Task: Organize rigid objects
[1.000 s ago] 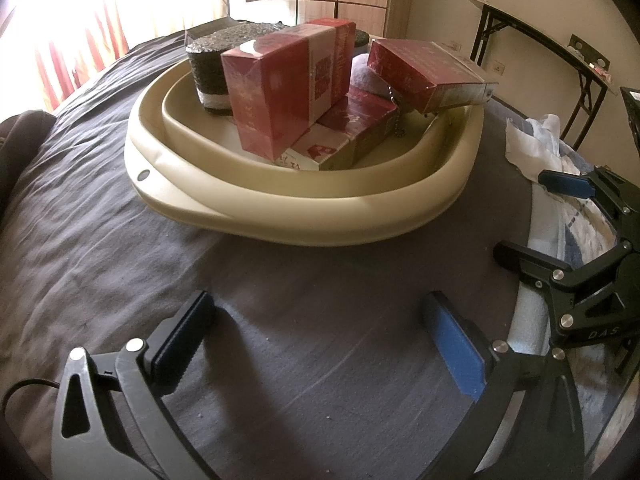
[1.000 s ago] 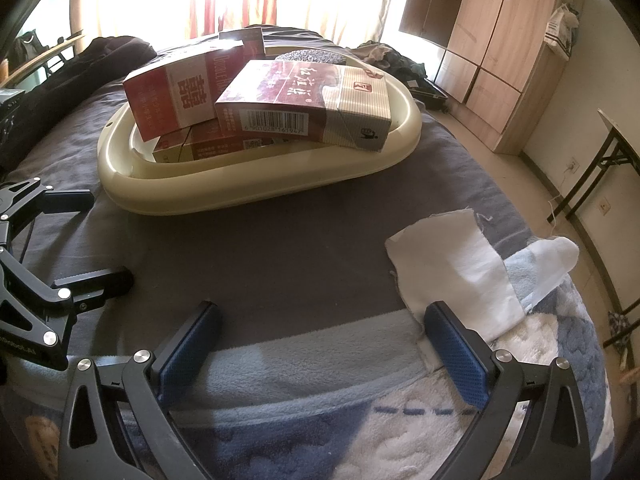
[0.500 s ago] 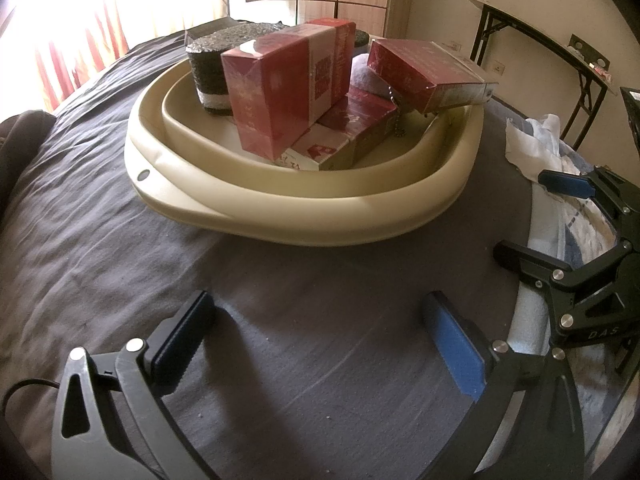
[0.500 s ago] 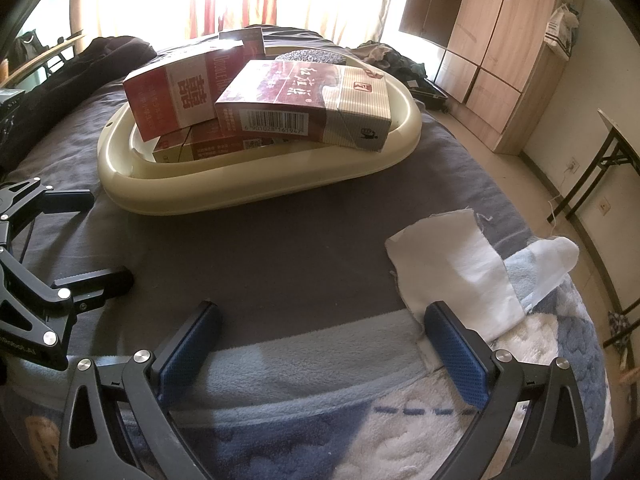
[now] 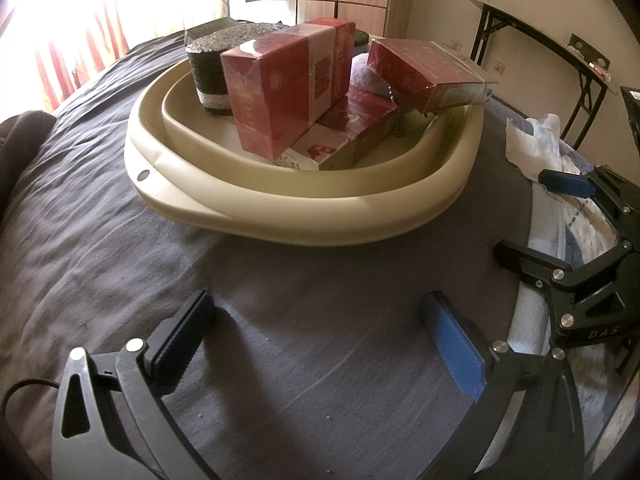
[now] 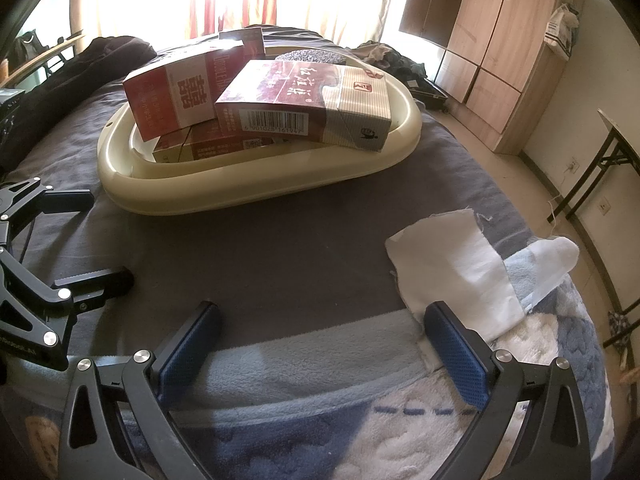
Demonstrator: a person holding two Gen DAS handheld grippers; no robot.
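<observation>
Nothing moved vs a sec ago; both grippers' jaws apart, empty; left gripper [image 5: 320, 344] & right gripper [image 6: 320, 344] idle over bed [image 5: 100, 248]; boxes [image 5: 288, 88] sit piled in basin [image 5: 304, 216]; task looks done.

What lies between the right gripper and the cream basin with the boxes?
In the right wrist view, only bare dark grey bedsheet separates the right gripper from the cream basin; the white cloth lies off to the side.

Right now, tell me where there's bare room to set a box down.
Free: the dark gray sheet between the cream basin and both open grippers, left gripper and right gripper. Crowded: the basin, piled with red boxes; a white cloth covers the right edge.
</observation>
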